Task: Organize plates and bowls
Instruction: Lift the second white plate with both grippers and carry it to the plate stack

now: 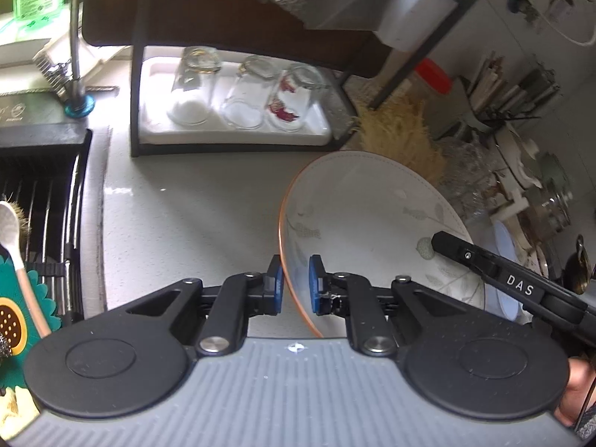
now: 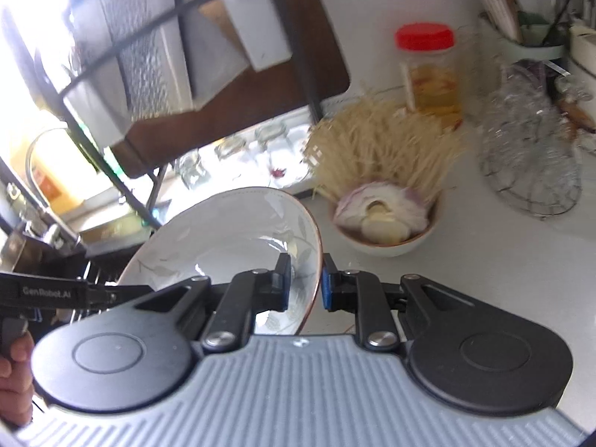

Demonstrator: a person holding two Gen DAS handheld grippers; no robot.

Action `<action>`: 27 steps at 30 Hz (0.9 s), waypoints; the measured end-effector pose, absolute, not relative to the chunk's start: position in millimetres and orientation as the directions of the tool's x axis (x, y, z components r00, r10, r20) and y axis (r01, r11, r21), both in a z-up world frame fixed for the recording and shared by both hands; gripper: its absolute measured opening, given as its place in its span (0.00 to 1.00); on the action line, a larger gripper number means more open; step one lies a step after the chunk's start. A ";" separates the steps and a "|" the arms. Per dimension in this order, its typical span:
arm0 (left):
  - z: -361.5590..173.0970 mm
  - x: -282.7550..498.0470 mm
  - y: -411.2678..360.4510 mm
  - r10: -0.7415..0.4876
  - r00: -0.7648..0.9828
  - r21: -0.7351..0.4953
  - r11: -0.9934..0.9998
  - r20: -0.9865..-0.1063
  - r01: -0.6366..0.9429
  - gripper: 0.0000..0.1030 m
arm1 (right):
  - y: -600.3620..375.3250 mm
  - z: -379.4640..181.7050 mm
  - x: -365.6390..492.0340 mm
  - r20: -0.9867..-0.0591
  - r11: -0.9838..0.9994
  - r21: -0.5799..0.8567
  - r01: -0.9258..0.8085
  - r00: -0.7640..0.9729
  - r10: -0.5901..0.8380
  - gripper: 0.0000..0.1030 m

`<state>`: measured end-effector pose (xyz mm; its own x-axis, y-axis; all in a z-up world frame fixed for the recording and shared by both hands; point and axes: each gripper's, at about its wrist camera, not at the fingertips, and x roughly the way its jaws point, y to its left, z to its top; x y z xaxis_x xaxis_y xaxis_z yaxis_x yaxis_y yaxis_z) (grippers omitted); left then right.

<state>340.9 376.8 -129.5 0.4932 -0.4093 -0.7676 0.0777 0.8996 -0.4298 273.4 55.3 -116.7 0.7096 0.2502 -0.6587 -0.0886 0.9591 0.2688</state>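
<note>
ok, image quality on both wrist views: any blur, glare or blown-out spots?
Left wrist view: mostly sharp, the plate crisp; window area at top left blown out, glare on the white tray under the glass jars. Right wrist view: rack and dried grass motion-blurred, left edge overexposed. Both bend straight lines at the edges.

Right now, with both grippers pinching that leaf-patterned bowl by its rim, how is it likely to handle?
The leaf-patterned bowl looks like glazed ceramic, so probably rigid, breakable and fairly heavy. Its glossy surface may be slippery. The left gripper and right gripper hold only small patches of the thin rim, so it could pivot or slide. It is tilted steeply, so a slip would likely drop it.
</note>
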 end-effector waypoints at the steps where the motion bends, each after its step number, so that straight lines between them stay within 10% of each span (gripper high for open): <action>1: -126.7 339.4 372.9 -0.415 0.491 -0.430 0.898 -0.766 0.088 0.15 | 51.7 -113.6 270.1 -0.653 0.959 0.273 -0.080 0.716 0.245 0.19; 27: -131.3 330.0 266.2 -0.504 0.389 -0.446 0.863 -0.771 0.235 0.15 | -33.3 -107.7 212.2 -0.657 0.962 0.260 0.085 0.745 0.112 0.19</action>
<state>330.0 266.2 -131.3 0.3886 -0.5045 -0.7710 0.2355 0.8634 -0.4462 212.2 -33.3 -107.7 0.7453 0.1115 -0.6573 0.0852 0.9619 0.2597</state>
